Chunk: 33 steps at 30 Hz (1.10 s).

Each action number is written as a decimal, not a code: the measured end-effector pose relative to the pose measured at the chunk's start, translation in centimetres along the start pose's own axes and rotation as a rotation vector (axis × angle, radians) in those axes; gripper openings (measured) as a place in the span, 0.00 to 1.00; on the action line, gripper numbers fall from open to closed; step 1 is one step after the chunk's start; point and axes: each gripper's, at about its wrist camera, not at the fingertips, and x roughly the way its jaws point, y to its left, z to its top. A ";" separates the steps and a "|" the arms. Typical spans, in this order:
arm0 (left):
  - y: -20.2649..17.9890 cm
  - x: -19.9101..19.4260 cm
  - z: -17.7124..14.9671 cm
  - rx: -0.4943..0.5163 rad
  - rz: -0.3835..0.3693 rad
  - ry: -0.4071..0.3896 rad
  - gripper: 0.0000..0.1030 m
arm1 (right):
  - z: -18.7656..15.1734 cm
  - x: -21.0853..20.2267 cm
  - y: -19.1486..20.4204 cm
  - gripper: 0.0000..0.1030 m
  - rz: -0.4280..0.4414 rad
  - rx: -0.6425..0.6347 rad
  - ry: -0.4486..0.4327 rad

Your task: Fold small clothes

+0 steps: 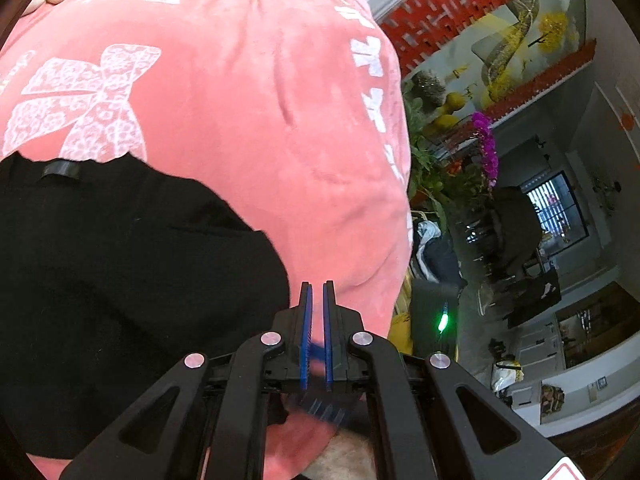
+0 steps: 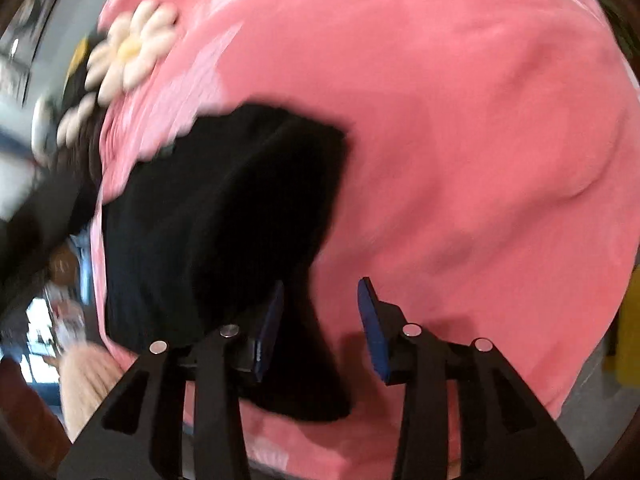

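Observation:
A small black garment point(image 1: 120, 280) lies against the person's pink printed sweatshirt point(image 1: 248, 128), filling the left of the left wrist view. My left gripper point(image 1: 317, 286) points at the sweatshirt just right of the black cloth's edge; its blue pads are nearly together with a thin gap and nothing between them. In the blurred right wrist view the black garment point(image 2: 224, 232) hangs in front of the pink sweatshirt point(image 2: 460, 140). My right gripper point(image 2: 322, 284) is open, its left finger point(image 2: 270, 328) against the black cloth, with cloth lying between the fingers.
A room lies to the right in the left wrist view: purple orchids point(image 1: 486, 144), a red patterned wall point(image 1: 460, 4), a window point(image 1: 554, 208), cabinets and a green light point(image 1: 443, 322). A white daisy ornament point(image 2: 128, 48) shows at the upper left of the right wrist view.

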 end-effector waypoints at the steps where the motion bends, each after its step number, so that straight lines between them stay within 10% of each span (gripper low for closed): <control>1: 0.1 -0.1 -0.1 -0.002 0.002 0.000 0.01 | -0.3 1.5 0.7 0.36 -0.013 -0.025 0.041; 4: 0.7 -0.6 -0.3 -0.011 0.015 -0.003 0.01 | -0.1 2.0 0.4 0.07 -0.068 -0.010 0.046; 8: 1.9 -2.1 -0.5 -0.009 0.041 -0.017 0.05 | 0.6 -1.1 -4.0 0.07 -0.256 0.221 -0.057; 11: 3.2 -2.5 -0.8 -0.025 0.068 -0.017 0.05 | 0.9 -4.0 -3.8 0.12 -0.105 0.251 -0.196; 15: 4.7 -2.9 -1.7 -0.032 0.122 -0.009 0.06 | 4.1 -3.5 -0.9 0.81 0.024 0.159 -0.188; 17: 5.2 -3.6 -2.3 -0.037 0.137 -0.008 0.09 | 5.5 -1.1 0.3 0.55 -0.021 0.086 -0.136; 18: 5.4 -4.0 -2.6 -0.035 0.143 -0.008 0.09 | 5.9 -0.5 0.1 0.03 -0.011 0.081 -0.099; 24: 7.2 -6.3 -3.4 -0.020 0.207 -0.026 0.28 | 8.2 -7.0 0.3 0.02 -0.044 -0.017 -0.347; 28: 8.8 -6.0 -3.5 -0.055 0.232 -0.006 0.28 | 10.2 -1.9 -3.5 0.07 -0.344 0.022 -0.206; 33: 9.0 -5.7 -4.1 0.013 0.360 0.015 0.53 | 4.7 -5.9 -2.2 0.07 -0.085 0.097 -0.334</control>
